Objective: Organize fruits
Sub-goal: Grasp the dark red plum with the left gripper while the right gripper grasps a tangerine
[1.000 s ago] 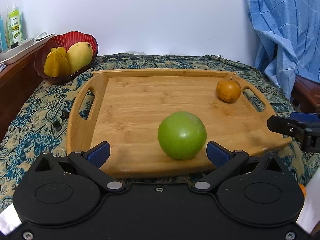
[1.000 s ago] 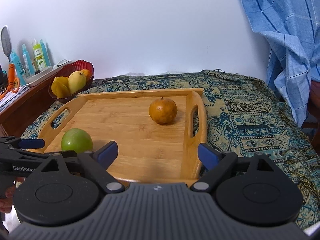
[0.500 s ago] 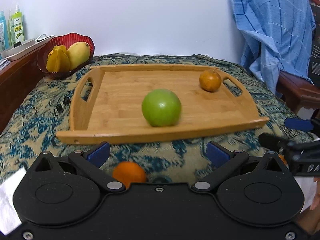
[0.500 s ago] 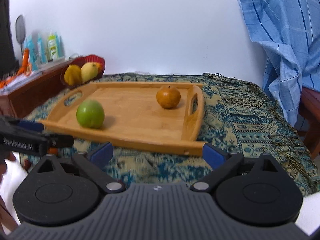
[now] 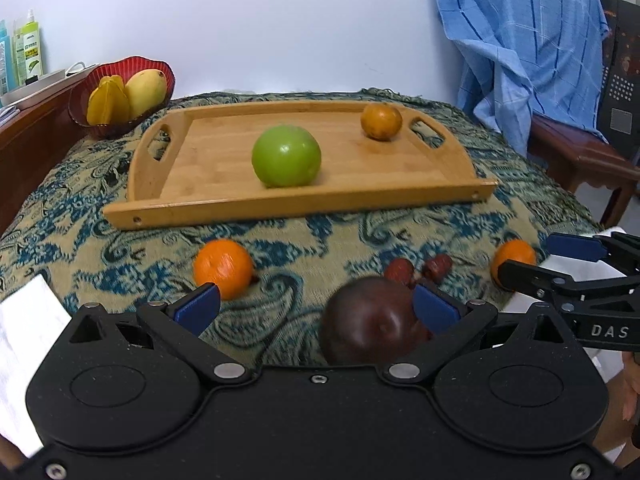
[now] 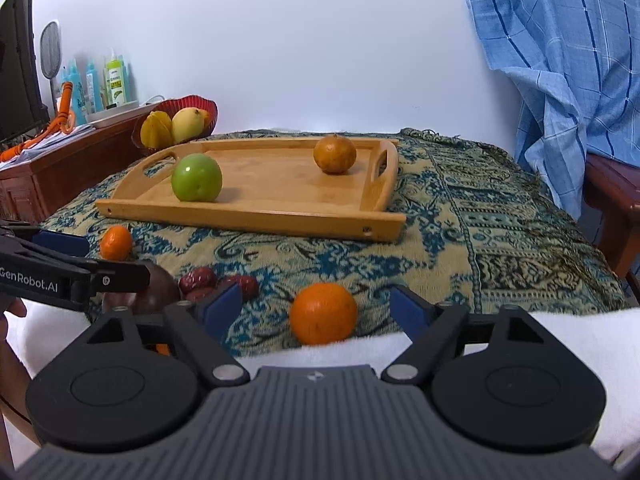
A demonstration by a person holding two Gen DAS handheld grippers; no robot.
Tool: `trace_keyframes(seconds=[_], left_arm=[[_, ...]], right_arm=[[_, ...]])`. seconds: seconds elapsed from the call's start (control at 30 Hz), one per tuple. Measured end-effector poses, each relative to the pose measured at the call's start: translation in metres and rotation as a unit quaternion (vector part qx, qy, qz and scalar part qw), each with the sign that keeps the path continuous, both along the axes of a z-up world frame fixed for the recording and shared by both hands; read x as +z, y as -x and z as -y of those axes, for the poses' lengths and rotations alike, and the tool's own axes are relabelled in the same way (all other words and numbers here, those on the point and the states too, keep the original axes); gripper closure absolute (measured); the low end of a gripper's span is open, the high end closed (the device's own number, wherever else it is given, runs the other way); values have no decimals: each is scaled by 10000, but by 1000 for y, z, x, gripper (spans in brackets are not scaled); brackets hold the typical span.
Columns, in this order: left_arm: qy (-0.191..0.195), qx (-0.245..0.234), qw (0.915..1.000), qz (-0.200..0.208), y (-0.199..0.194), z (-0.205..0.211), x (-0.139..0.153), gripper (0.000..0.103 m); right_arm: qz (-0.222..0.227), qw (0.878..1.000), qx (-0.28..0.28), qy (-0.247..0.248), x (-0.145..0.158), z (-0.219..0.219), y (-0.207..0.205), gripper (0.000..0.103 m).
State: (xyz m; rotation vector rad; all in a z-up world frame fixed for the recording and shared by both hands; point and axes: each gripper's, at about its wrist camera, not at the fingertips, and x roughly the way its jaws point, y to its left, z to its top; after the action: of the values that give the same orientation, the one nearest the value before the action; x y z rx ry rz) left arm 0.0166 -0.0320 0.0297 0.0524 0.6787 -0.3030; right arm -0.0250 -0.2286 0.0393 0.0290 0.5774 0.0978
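Observation:
A wooden tray (image 5: pixel 400 184) (image 6: pixel 280 216) on the patterned cloth holds a green apple (image 5: pixel 286 156) (image 6: pixel 196 177) and a brownish-orange fruit (image 5: pixel 381 121) (image 6: pixel 334 155). On the cloth in front lie an orange (image 5: pixel 223 268) (image 6: pixel 115 243), a second orange (image 5: pixel 513 258) (image 6: pixel 323 313), red dates (image 5: pixel 420 268) (image 6: pixel 218 280) and a dark purple fruit (image 5: pixel 374 326) (image 6: pixel 158 290). My left gripper (image 5: pixel 316 306) is open, the purple fruit low between its fingers. My right gripper (image 6: pixel 316 300) is open, the second orange between its fingers.
A red bowl (image 5: pixel 120 92) (image 6: pixel 180 120) with a mango and starfruit stands at the back left by a wooden cabinet (image 6: pixel 60 168) with bottles. A chair draped in blue cloth (image 5: pixel 520 52) stands at the right. White cloth (image 6: pixel 520 332) lies at the near edge.
Both grippers have pulled back from the tray and lowered toward the near edge. The oranges, dates and purple fruit on the cloth have come into view.

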Motion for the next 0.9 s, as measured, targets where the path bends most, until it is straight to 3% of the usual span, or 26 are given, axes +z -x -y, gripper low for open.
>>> trace_keyframes(seconds=[0.2, 0.3, 0.37, 0.47, 0.9], left_arm=[[-49, -73, 9999, 103, 12, 6, -3, 0], [-24, -122, 9997, 211, 19, 8, -1, 6], [-72, -195, 9995, 232, 21, 9, 0, 25], [-114, -325, 9992, 203, 25, 13, 1, 36], [-79, -319, 9994, 120, 32, 23, -10, 41]], right_arm=[[-98, 9999, -26, 43, -5, -4, 2, 27], [-122, 9999, -60, 48, -8, -5, 0, 34], [-132, 9999, -78, 49, -9, -5, -1, 38], [-157, 9998, -104, 24, -9, -4, -2, 41], [-207, 9997, -146, 61, -10, -4, -2, 52]])
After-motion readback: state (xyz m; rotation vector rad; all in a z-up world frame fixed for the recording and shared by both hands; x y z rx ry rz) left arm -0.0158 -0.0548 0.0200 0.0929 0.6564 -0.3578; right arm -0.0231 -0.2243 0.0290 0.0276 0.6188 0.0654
